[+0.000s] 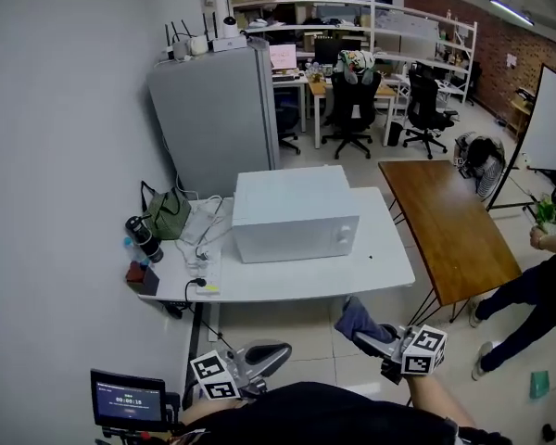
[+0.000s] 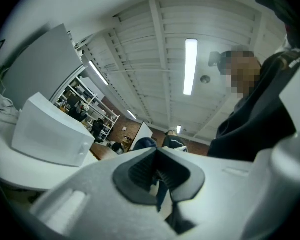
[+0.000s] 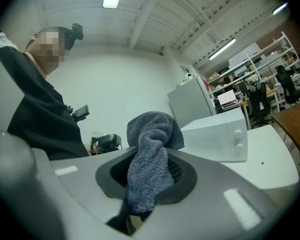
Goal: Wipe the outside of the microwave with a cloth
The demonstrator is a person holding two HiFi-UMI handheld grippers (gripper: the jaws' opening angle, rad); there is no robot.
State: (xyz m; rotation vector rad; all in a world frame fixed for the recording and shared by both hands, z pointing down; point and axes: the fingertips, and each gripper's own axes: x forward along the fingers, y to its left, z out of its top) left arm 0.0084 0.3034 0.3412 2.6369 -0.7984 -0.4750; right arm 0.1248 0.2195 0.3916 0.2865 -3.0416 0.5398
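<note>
The white microwave [image 1: 292,216] stands on a white table [image 1: 389,267] ahead of me, its door with two knobs facing me. It shows too in the left gripper view as the microwave [image 2: 50,134] and in the right gripper view as the microwave [image 3: 220,136]. My right gripper [image 1: 363,339] is held low, well short of the table's front edge, shut on a blue-grey cloth [image 1: 355,321]. The cloth [image 3: 150,154] bunches out above the right gripper [image 3: 150,184]. My left gripper [image 1: 276,350] is low at the left, also short of the table; the left gripper [image 2: 157,176] is shut with nothing in it.
A grey cabinet [image 1: 213,119] stands behind the table. A green bag [image 1: 170,213], cables [image 1: 204,235] and dark items [image 1: 141,237] lie at the table's left end. A brown table [image 1: 449,221] is to the right, with a person [image 1: 537,295] beside it. Office chairs [image 1: 352,109] are farther back.
</note>
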